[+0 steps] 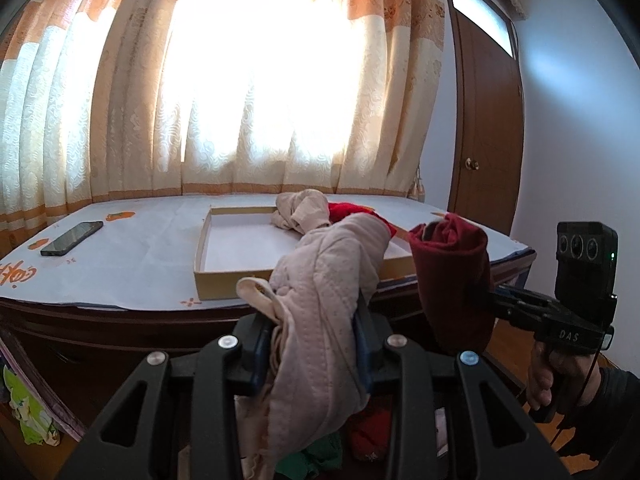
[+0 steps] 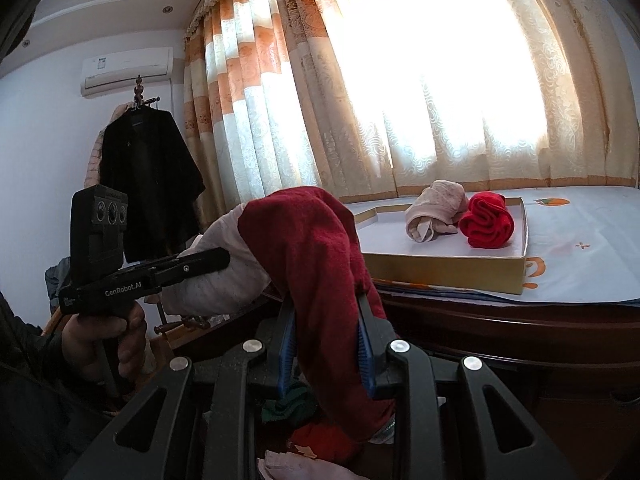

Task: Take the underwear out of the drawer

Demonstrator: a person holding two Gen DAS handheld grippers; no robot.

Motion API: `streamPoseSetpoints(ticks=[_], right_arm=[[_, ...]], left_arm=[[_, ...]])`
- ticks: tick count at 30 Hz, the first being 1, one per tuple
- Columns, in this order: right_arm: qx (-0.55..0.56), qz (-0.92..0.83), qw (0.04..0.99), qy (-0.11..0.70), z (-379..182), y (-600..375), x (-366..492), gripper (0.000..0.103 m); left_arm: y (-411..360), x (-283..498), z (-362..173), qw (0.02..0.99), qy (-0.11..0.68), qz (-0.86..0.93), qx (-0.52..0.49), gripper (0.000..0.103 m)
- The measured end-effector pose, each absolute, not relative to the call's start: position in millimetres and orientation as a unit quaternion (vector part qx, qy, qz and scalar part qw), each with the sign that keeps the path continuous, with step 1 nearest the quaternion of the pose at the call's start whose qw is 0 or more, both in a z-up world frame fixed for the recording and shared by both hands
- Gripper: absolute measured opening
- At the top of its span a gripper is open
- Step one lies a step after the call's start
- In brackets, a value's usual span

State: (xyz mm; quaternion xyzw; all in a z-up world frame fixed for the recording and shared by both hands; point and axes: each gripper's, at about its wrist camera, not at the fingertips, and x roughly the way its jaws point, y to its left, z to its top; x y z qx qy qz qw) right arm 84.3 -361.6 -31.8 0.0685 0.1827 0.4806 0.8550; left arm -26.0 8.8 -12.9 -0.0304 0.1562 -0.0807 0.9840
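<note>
Underwear held in both tools above the open drawer. With the left tool we clamp a pale pink quilted cotton undergarment between the blue-padded fingers; the cloth bulges above the jaws and hangs below them. With the right tool we grip a dark red knitted undergarment, which drapes over and down between its fingers. Each tool appears in the other's view: the right tool, with its dark red load, stands at the right of the left wrist view, and the left tool at the left of the right wrist view, the two garments close together or touching.

Below the tools we see the drawer contents, a heap of red, green and pale cloth. Beyond, on the white paper-covered tabletop, lies a shallow rectangular cardboard box lid. In its far right corner rest a bundled beige undergarment and, touching it, a rolled bright red one. A black smartphone lies flat on the tabletop, well apart to the left of the lid. Cream and orange curtains hang behind; a brown wooden door stands at right.
</note>
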Motion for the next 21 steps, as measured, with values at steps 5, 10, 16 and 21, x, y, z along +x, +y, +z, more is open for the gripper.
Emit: streamPoseSetpoints(ticks=[5, 10, 16, 21], right_arm=[[0.089, 0.481, 0.852, 0.184, -30.2, -362.1, 85.3, 0.029], [0.086, 0.484, 0.851, 0.186, -26.2, -356.5, 82.4, 0.029], [0.088, 0.487, 0.849, 0.186, -18.1, -351.5, 79.8, 0.029], [0.089, 0.490, 0.847, 0.186, -12.7, -346.7, 80.4, 0.029]], left_arm=[[10.8, -28.1, -6.6, 0.986, 0.143, -0.077, -0.031, 0.033], [8.5, -25.6, -4.1, 0.987, 0.141, -0.079, -0.027, 0.033], [7.1, -25.4, 0.5, 0.988, 0.134, -0.078, -0.023, 0.033], [7.5, -23.7, 4.5, 0.989, 0.128, -0.078, -0.021, 0.033]])
